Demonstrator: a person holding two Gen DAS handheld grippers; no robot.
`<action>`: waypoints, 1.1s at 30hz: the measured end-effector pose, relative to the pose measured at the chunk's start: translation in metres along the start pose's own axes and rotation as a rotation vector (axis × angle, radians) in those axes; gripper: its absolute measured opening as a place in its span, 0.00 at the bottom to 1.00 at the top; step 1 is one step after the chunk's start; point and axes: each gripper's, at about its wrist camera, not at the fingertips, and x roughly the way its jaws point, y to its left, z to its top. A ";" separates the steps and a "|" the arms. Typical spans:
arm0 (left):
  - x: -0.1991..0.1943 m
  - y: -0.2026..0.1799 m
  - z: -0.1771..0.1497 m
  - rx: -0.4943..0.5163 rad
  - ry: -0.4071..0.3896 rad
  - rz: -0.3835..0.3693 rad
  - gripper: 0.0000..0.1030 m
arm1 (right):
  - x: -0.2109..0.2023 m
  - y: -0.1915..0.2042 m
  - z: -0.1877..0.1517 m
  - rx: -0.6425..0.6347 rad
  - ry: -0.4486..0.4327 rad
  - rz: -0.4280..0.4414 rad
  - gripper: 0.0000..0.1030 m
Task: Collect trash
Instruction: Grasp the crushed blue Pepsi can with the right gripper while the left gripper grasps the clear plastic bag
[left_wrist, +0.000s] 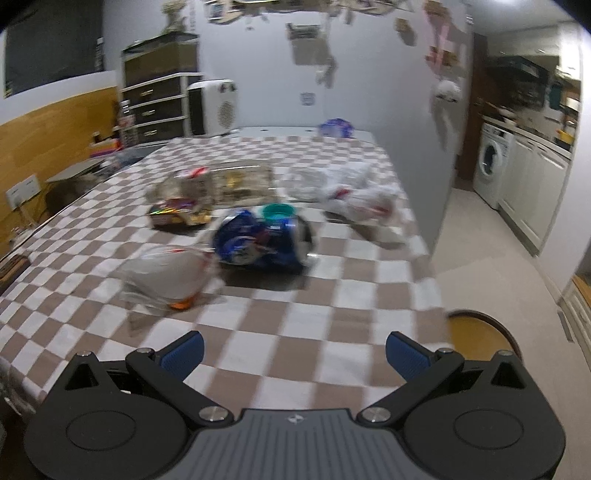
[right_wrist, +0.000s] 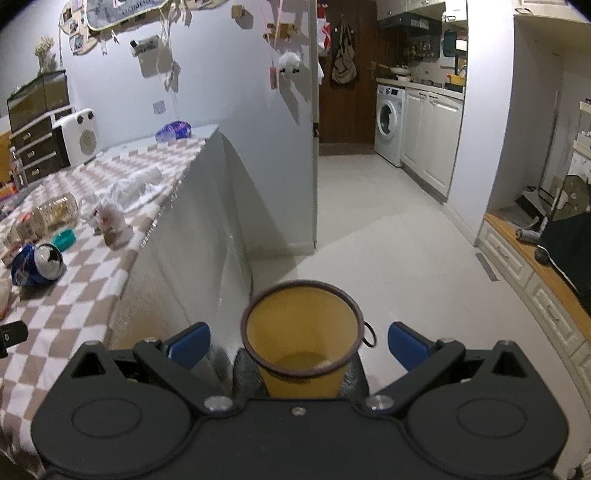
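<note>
1. Left wrist view gives me the checkered table (left_wrist: 258, 332) filling most of the picture, with my left gripper (left_wrist: 294, 353) hanging over its near edge, fingers spread wide and nothing between the blue pads (left_wrist: 184, 352).
2. Right wrist view shows the yellow bin (right_wrist: 301, 332) on the floor just beside the table's side, directly ahead of my right gripper (right_wrist: 299, 345); its dark rim sits between the wide-apart fingers, and I see neither pad touching it.
3. I see a white plastic bag (left_wrist: 354, 195) lying crumpled toward the table's far right, well ahead of the left fingers.
4. I see a clear plastic container (left_wrist: 240, 181) left of that bag, with a colourful wrapper (left_wrist: 177, 214) lying in front of it.
5. I make out a pale crumpled bag (left_wrist: 166, 277), the nearest piece to my left fingers, ahead and to their left, blurred.
6. Just right of it lies the crushed blue can (left_wrist: 255, 240), roughly centred ahead of the left gripper but apart from it.
7. Behind the can sits a small teal lid (left_wrist: 279, 212).
</note>
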 end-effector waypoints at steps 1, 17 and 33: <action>0.003 0.006 0.001 -0.011 0.001 0.013 1.00 | 0.002 0.003 0.001 0.003 -0.010 0.009 1.00; 0.056 0.111 0.012 -0.169 -0.018 0.195 1.00 | 0.039 0.086 0.022 -0.089 -0.059 0.145 1.00; 0.089 0.155 0.001 -0.250 -0.053 0.210 1.00 | 0.061 0.196 0.059 -0.169 -0.044 0.424 1.00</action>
